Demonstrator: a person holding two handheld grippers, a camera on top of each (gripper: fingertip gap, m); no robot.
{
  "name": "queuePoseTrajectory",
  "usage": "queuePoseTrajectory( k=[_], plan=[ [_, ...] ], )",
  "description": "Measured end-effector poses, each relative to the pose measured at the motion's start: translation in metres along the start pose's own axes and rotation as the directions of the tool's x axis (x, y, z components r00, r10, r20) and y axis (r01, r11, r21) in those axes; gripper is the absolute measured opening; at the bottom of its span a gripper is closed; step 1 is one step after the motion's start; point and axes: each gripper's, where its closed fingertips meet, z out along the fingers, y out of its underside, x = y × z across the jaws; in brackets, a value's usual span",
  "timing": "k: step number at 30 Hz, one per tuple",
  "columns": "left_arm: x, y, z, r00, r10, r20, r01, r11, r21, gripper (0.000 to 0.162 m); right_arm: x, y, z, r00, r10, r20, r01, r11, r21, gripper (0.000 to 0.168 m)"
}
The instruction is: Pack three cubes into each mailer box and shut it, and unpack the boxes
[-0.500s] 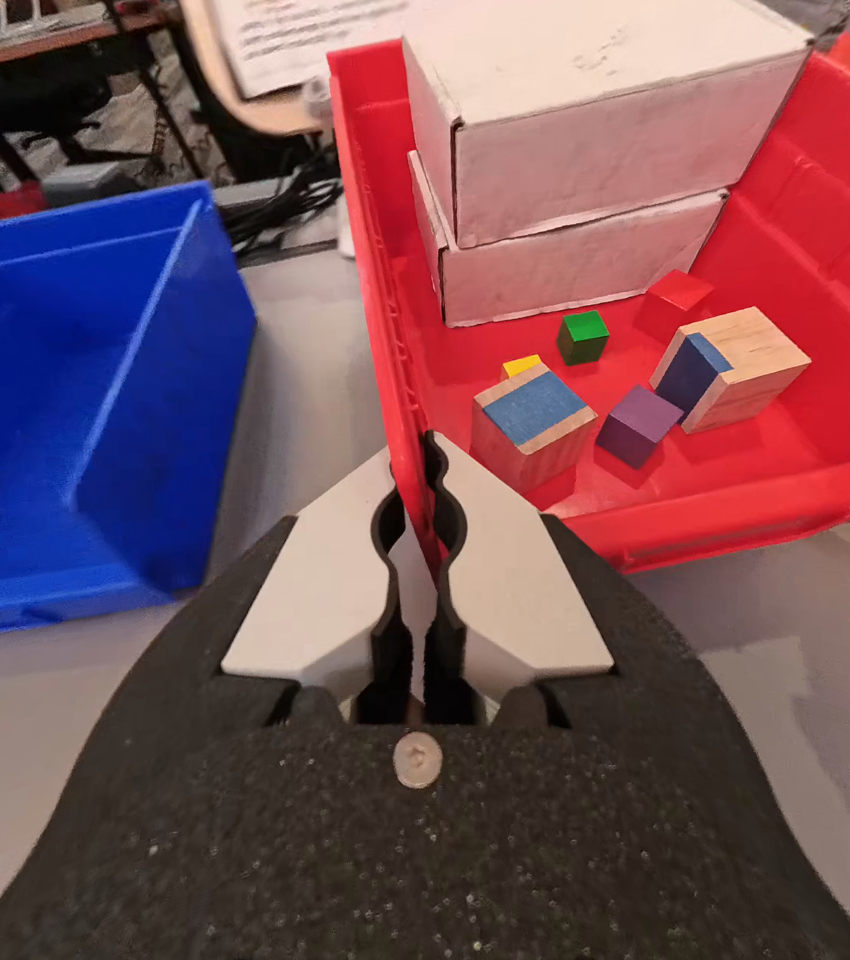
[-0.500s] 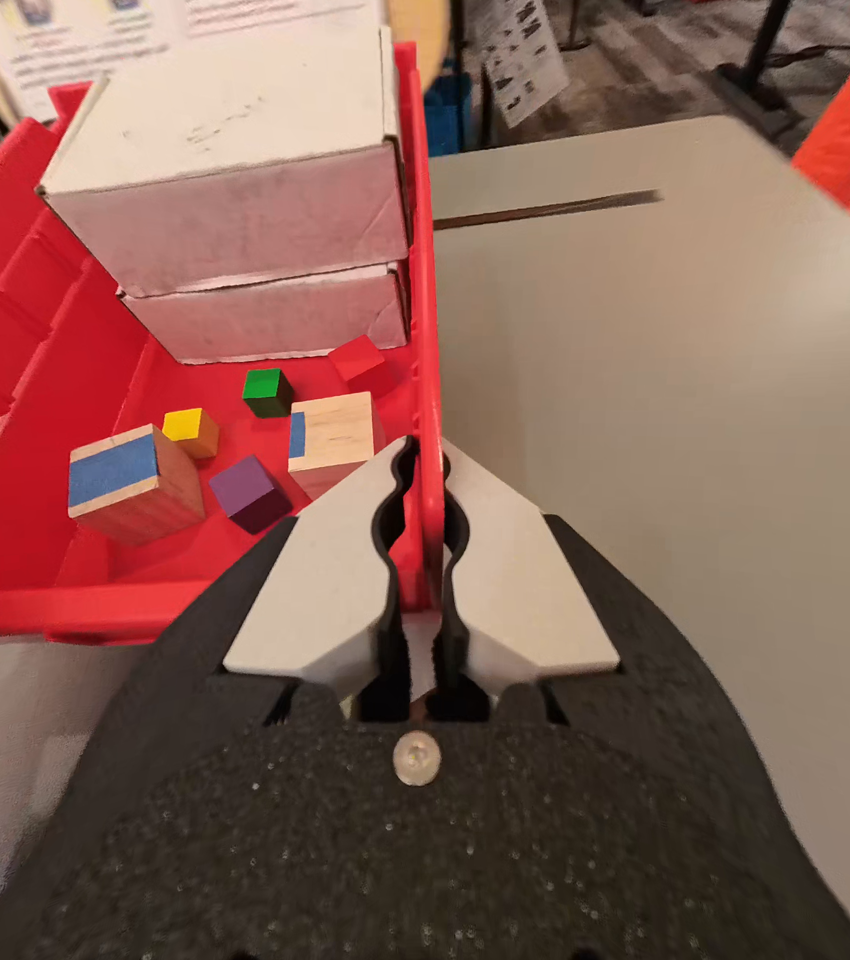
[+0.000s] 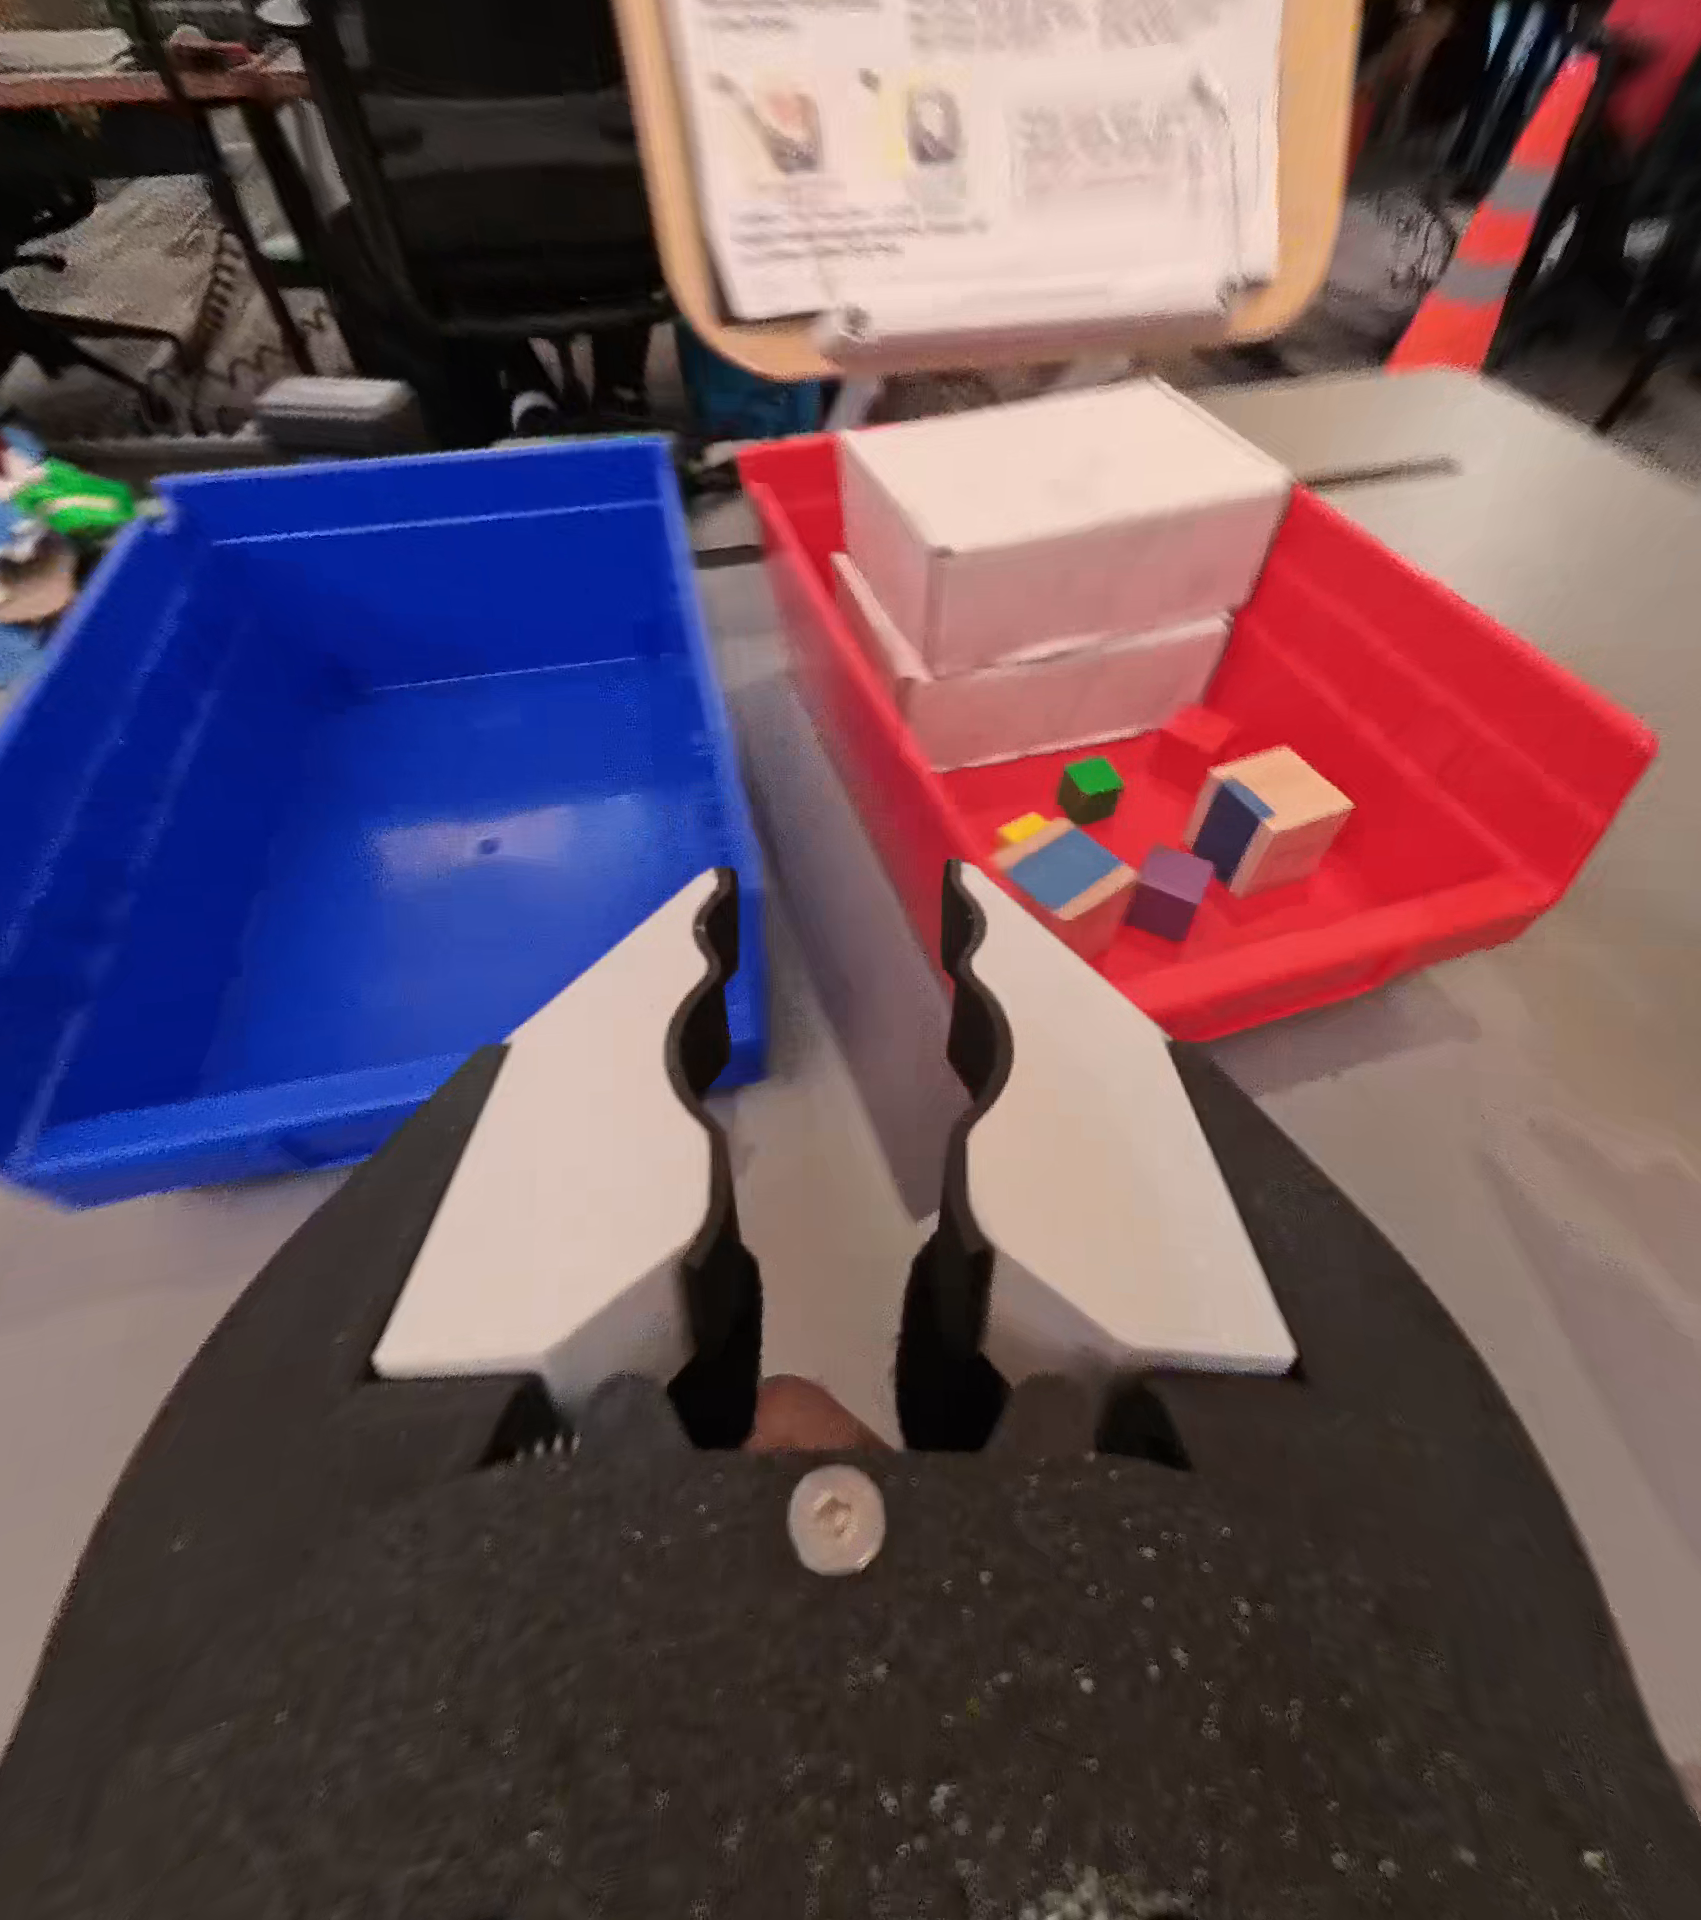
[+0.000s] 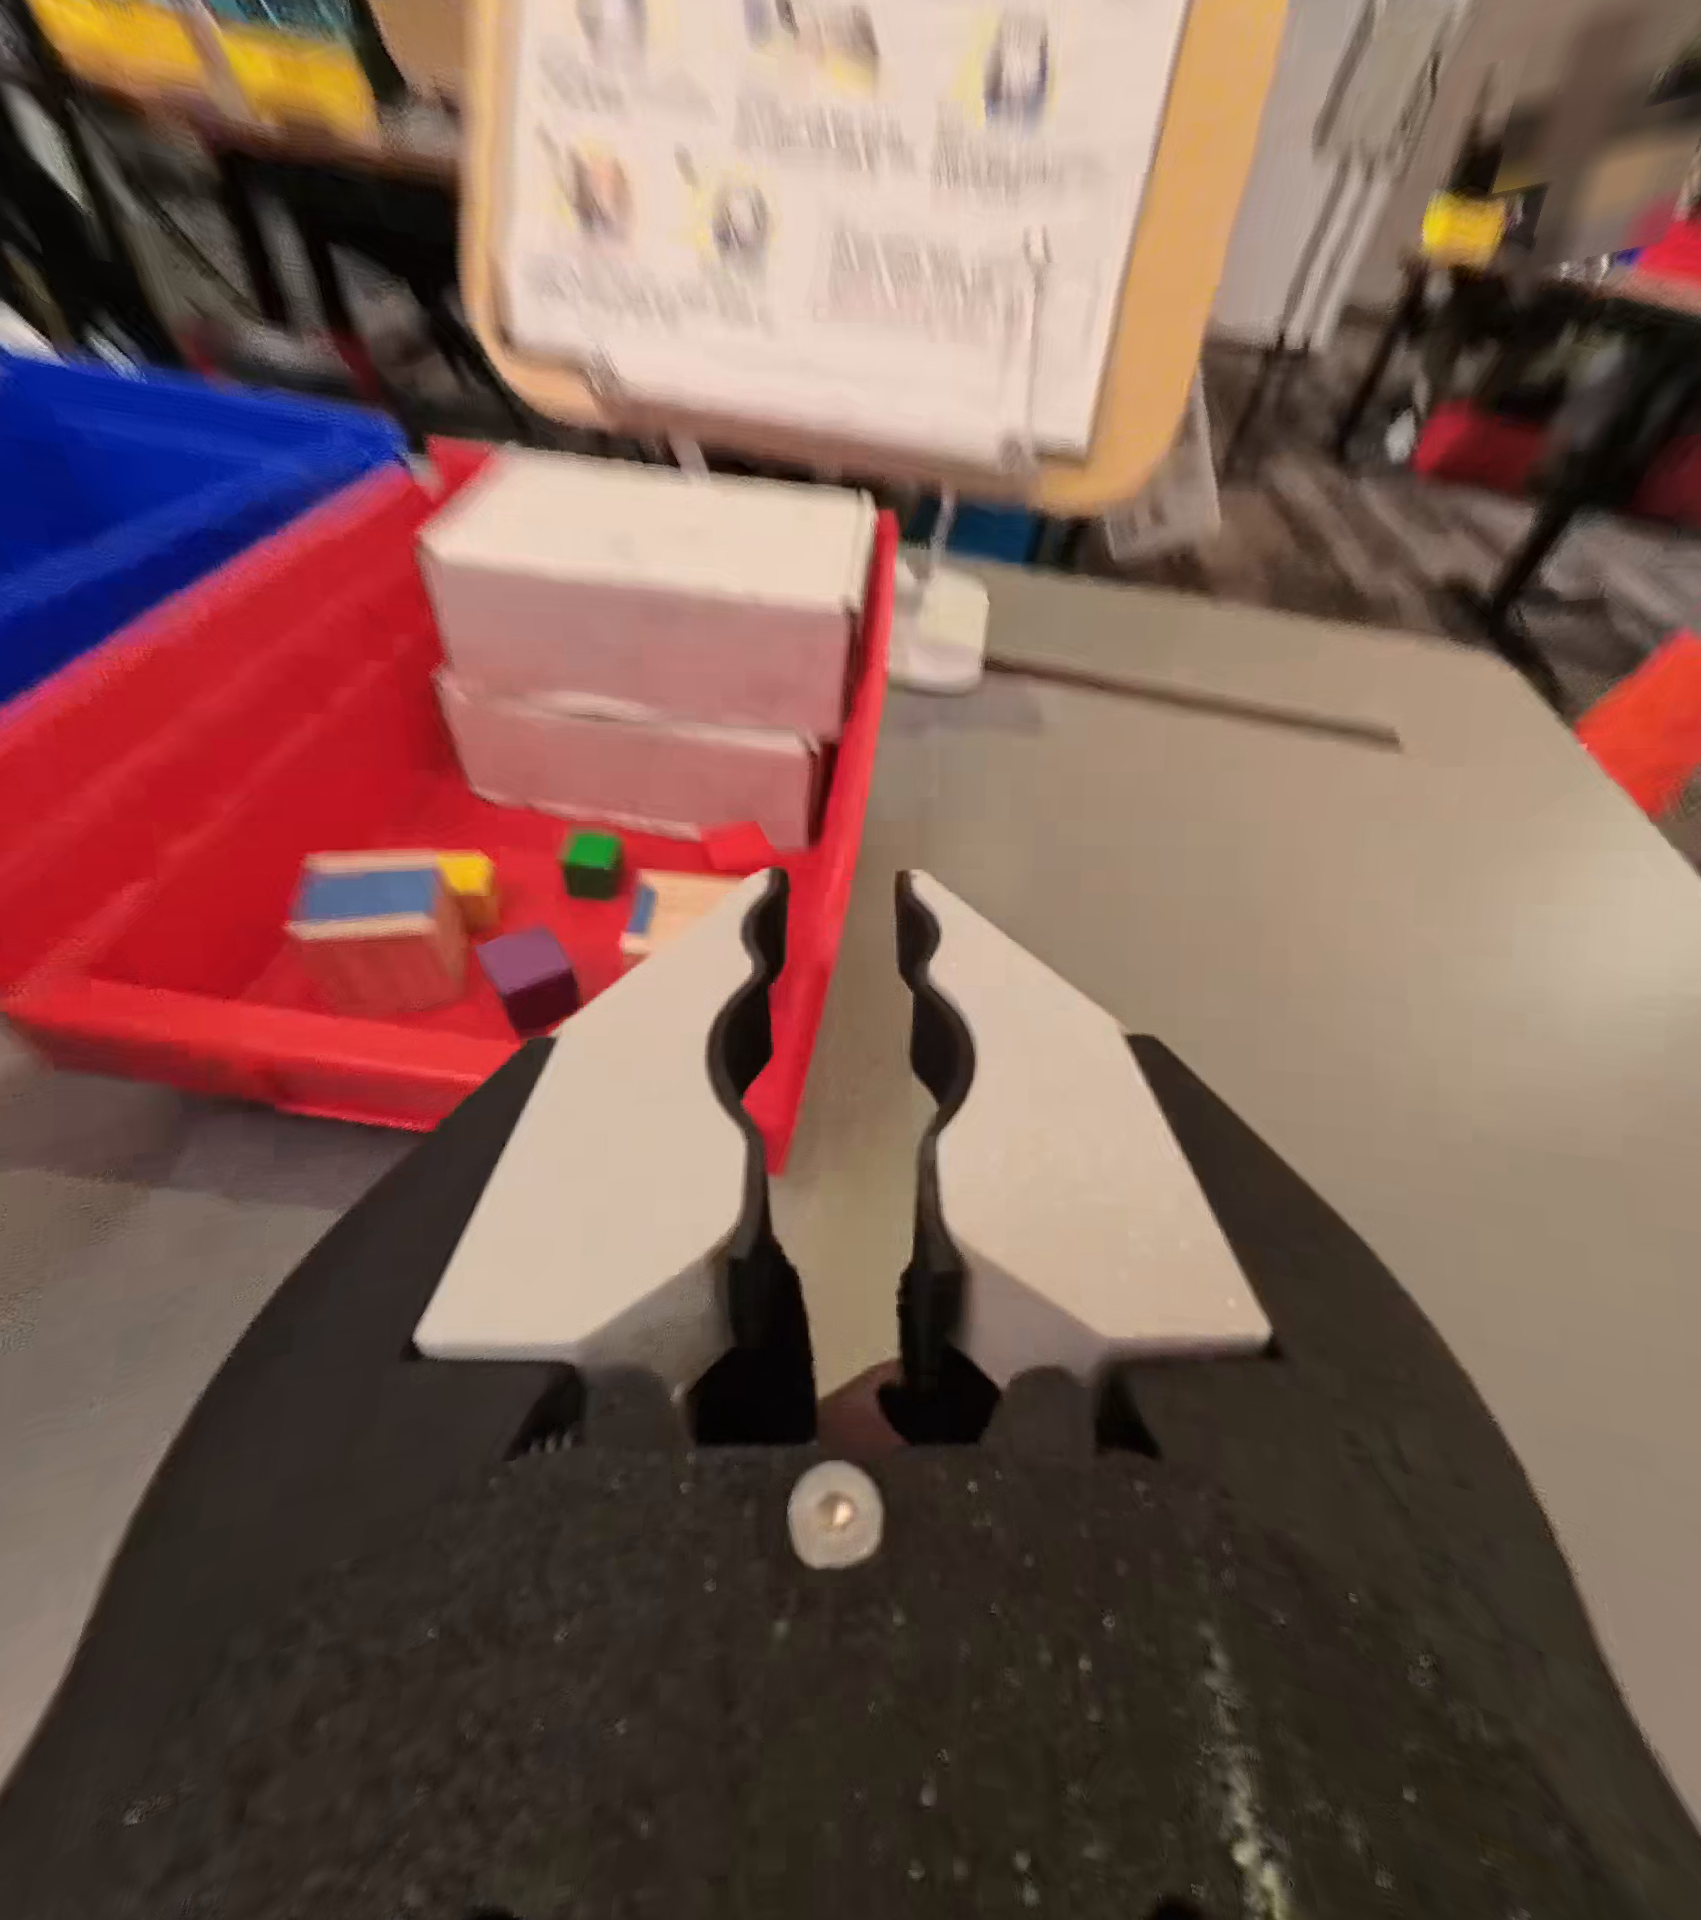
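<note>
Both grippers have let go of the red bin's side walls and pulled back, jaws now apart and empty.

Left gripper hangs low centre between the blue bin and red bin; right gripper sits beside the red bin's wall. Two white mailer boxes sit stacked, closed, at the bin's back, cubes loose in front. Cardboard looks light but crushable: pinch a lid edge or short sides. Small cubes look hard; grip flat faces.
</note>
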Motion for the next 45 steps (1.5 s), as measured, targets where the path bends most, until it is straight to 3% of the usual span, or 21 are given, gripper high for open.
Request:
queuePoseTrajectory(
  k=[3,7,9,13,16,18,25,31,34,35,38,40,45],
  plan=[
    [-0.089,0.013,-0.015,0.989,-0.118,0.094,0.120,0.993,-0.009,0.038,-0.045,-0.027,-0.024,0.970,0.014,0.244,-0.051,0.988,0.148,0.023],
    [-0.216,0.050,-0.009,0.943,-0.116,0.313,0.148,0.986,-0.078,0.057,-0.126,0.005,-0.033,0.867,-0.029,0.497,0.006,0.999,0.048,0.031],
    [-0.238,0.055,0.002,0.956,-0.104,0.276,0.135,0.986,-0.097,0.065,-0.163,0.024,-0.041,0.818,-0.010,0.576,0.031,0.999,-0.026,0.032],
    [-0.245,0.046,0.033,0.976,-0.058,0.211,0.080,0.992,-0.095,0.057,-0.225,0.049,-0.051,0.754,0.074,0.653,0.034,0.988,-0.151,0.046],
    [-0.241,0.053,0.056,0.981,-0.083,0.175,0.107,0.986,-0.130,0.046,-0.255,0.052,-0.036,0.754,0.062,0.654,0.077,0.980,-0.182,0.051],
    [-0.235,0.067,0.059,0.984,-0.067,0.163,0.097,0.978,-0.183,0.002,-0.264,0.044,-0.016,0.788,0.034,0.614,0.103,0.977,-0.186,0.052],
    [-0.203,0.093,-0.002,0.946,-0.180,0.270,0.226,0.962,-0.152,0.003,-0.258,0.033,0.028,0.891,-0.003,0.454,0.113,0.970,-0.215,0.056],
    [-0.165,0.116,-0.073,0.905,-0.261,0.334,0.330,0.929,-0.169,0.005,-0.270,0.049,0.028,0.888,0.056,0.456,0.079,0.959,-0.271,0.053],
    [-0.147,0.115,-0.104,0.900,-0.191,0.391,0.271,0.949,-0.159,0.006,-0.263,0.047,0.023,0.900,0.008,0.435,0.125,0.953,-0.275,0.004],
    [-0.142,0.113,-0.114,0.891,-0.156,0.426,0.240,0.959,-0.152,0.005,-0.264,0.045,0.019,0.890,0.004,0.457,0.138,0.951,-0.276,0.004],
    [-0.129,0.097,-0.136,0.856,-0.135,0.499,0.197,0.978,-0.073,0.002,-0.259,0.031,0.003,0.872,0.011,0.490,0.141,0.952,-0.273,0.003],
    [-0.121,0.073,-0.145,0.839,-0.171,0.517,0.180,0.983,0.034,0.002,-0.251,0.005,-0.005,0.874,-0.025,0.486,0.130,0.974,-0.185,0.003],
    [-0.081,-0.025,-0.124,0.882,-0.142,0.449,0.027,0.967,0.253,0.001,-0.183,-0.087,-0.016,0.935,-0.065,0.349,0.050,0.997,0.052,0.004]
  ],
)
